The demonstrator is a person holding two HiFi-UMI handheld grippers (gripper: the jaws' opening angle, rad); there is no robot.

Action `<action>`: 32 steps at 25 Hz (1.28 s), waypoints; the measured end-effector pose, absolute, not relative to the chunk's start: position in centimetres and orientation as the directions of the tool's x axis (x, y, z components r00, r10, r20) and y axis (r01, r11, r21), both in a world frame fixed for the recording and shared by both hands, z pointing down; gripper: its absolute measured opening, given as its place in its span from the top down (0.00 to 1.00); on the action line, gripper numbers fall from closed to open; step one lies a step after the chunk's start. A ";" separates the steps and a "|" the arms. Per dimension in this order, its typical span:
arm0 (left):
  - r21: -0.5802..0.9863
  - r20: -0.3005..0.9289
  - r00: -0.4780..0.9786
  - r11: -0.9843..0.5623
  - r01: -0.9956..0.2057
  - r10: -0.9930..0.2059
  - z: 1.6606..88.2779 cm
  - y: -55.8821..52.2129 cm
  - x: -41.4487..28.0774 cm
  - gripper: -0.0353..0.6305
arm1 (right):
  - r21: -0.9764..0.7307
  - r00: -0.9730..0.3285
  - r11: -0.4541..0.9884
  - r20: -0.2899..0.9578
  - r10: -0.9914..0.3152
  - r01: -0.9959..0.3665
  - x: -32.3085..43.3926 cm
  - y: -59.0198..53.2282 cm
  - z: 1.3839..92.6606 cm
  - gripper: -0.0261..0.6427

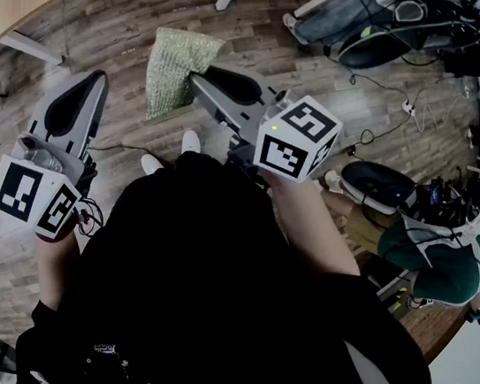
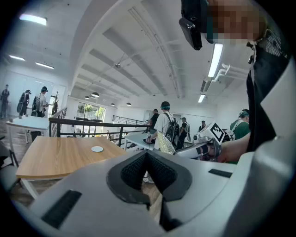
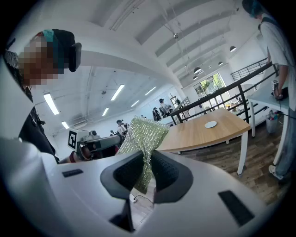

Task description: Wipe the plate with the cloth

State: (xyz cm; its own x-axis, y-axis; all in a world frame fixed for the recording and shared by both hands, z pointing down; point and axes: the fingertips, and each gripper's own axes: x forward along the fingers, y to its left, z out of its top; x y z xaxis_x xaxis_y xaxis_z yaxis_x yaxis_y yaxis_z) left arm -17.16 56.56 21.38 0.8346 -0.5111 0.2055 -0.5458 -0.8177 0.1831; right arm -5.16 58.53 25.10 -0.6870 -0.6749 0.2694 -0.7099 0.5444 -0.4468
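**Cloth aloft, plate on table**

The right gripper clamps the crinkly, glittery green cloth. The left gripper has its ribbed jaws together, empty. The small round plate lies flat on the wooden table, well apart from both.

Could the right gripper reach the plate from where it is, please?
Probably not yet: the right gripper, shut on the green cloth, is well short of the plate out on the wooden table, with open floor between.
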 end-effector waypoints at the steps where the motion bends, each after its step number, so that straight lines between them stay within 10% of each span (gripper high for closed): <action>1: 0.178 0.208 0.833 -0.818 -0.547 -0.512 21.5 56.6 -17.1 0.96 | -0.435 -0.692 0.555 0.277 -0.667 -0.709 -5.3 58.5 25.3 0.87; 32: 0.243 0.257 0.807 -0.773 -0.587 -0.532 23.3 57.2 -11.1 0.96 | -0.457 -0.797 0.661 0.237 -0.555 -0.596 -1.9 56.9 27.7 0.87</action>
State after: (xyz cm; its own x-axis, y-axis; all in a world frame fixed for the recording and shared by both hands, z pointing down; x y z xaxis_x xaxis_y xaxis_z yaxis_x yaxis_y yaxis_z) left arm -11.07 57.18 23.34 0.8070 -0.5318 0.2570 -0.5865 -0.7726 0.2430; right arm -1.86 56.87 27.73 -0.7973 -0.5549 0.2374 -0.5958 0.6606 -0.4568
